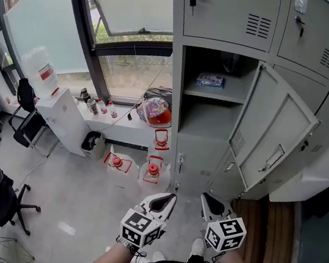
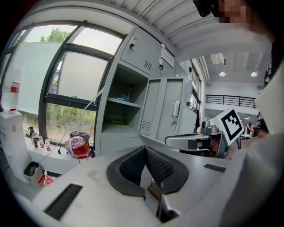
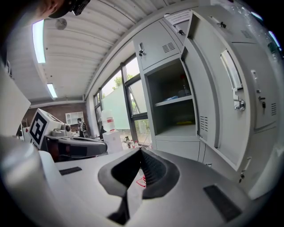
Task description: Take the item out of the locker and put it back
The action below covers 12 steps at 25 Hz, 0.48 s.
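The grey locker (image 1: 212, 107) stands with its door (image 1: 274, 135) swung out to the right. A small blue-and-white packet (image 1: 210, 79) lies on its upper shelf, also seen as the packet (image 2: 120, 98) and the packet (image 3: 171, 98). Something thin and yellow (image 3: 184, 123) lies at the back of the lower shelf. My left gripper (image 1: 169, 197) and right gripper (image 1: 206, 197) hang low in front of me, side by side, well short of the locker. The left gripper (image 2: 144, 148) and the right gripper (image 3: 141, 150) are both shut with nothing between the pads.
A water jug (image 1: 39, 71) stands on a white cabinet left of the window. A red-filled bag (image 1: 155, 110) sits on the sill beside the locker. Red-capped containers (image 1: 150, 171) stand on the floor below it. An office chair (image 1: 1, 197) is at far left.
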### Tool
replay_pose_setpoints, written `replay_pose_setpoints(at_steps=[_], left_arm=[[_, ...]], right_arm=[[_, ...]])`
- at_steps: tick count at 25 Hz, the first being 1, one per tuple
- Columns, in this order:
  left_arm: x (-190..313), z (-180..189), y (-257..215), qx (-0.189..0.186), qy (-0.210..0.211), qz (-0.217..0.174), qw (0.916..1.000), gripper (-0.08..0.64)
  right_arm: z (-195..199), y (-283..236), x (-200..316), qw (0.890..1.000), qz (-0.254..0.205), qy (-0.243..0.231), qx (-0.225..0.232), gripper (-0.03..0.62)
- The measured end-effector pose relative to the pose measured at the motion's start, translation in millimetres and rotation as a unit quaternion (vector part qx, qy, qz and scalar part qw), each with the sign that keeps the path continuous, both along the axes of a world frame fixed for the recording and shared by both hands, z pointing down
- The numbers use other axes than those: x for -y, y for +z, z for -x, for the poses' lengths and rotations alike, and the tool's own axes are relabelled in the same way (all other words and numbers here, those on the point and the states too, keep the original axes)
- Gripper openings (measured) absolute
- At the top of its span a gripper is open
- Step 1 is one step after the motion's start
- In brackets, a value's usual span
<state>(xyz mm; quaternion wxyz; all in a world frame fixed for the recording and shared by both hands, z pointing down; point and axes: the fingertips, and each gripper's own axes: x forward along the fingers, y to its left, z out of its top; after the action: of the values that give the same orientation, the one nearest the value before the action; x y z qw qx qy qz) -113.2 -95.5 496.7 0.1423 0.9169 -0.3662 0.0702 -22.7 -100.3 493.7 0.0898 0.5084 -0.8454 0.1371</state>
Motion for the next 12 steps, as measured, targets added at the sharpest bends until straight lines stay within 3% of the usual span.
replay_pose_setpoints(at_steps=[12], left_arm=[[-25.2, 5.1, 0.6, 0.002, 0.035, -0.01, 0.9994, 0.017]], right_arm=[[8.4, 4.4, -30.7, 1.0, -0.004, 0.024, -0.005, 0.052]])
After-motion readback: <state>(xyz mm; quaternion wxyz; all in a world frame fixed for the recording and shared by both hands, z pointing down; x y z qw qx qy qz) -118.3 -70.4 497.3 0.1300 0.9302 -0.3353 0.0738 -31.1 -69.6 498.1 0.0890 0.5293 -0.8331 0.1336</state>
